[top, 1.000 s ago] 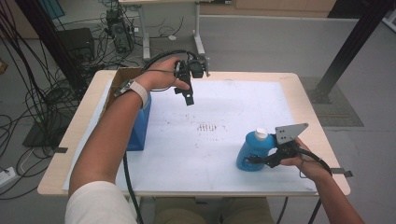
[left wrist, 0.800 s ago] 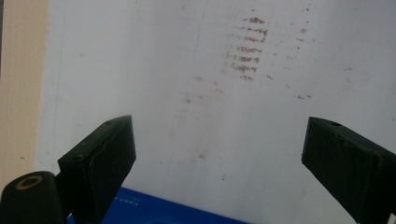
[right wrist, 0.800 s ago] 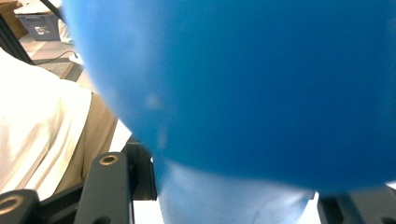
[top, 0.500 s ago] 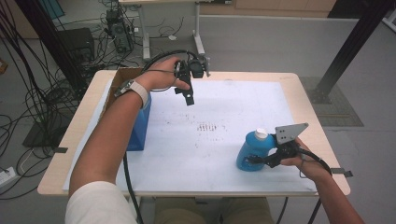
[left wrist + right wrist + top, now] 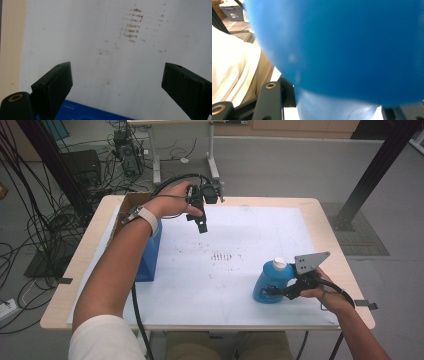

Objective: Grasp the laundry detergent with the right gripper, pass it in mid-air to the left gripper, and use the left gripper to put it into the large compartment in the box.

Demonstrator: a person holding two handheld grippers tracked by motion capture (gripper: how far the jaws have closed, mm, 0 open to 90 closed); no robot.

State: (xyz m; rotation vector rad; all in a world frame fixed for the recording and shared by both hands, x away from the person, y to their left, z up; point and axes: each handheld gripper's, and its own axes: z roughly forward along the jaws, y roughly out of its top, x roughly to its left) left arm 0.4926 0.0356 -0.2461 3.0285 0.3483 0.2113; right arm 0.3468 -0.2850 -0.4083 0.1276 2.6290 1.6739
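— Status, left to right?
— My left gripper point(image 5: 201, 222) hangs wide and empty above the white mat point(image 5: 240, 230), past the blue box point(image 5: 149, 257). My right gripper point(image 5: 280, 292) is clamped on the blue bottle point(image 5: 270, 282), standing near the front right edge; not lifted yet.
— Any change?
— None; both hands unmoved.

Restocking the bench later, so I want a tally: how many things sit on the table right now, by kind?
Blue bottle with white cap, upright, held by the right hand-held gripper: 1
Blue box at the left side: 1
Cardboard box at the far left corner: 1
White sheet covering the table: 1
Total: 4
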